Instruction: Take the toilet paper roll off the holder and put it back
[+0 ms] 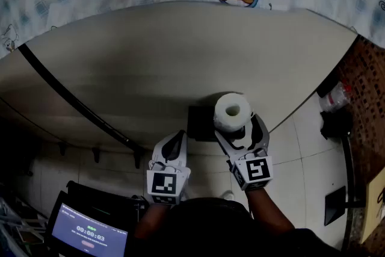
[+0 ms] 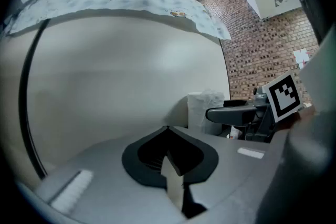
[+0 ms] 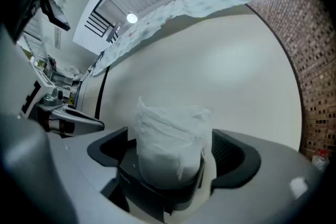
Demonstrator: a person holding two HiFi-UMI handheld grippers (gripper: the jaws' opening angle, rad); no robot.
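Straddling toilet paper roll [image 3: 169, 128] on holder [image 3: 157, 194], right gripper [image 3: 172, 148] gaping wide, not pinching; judging roll light, squashy: taking outer sides gently.

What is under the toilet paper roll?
A black holder cups the lower end of the upright toilet paper roll. The roll's bottom face and any peg going up inside its core are covered, so they cannot be seen.
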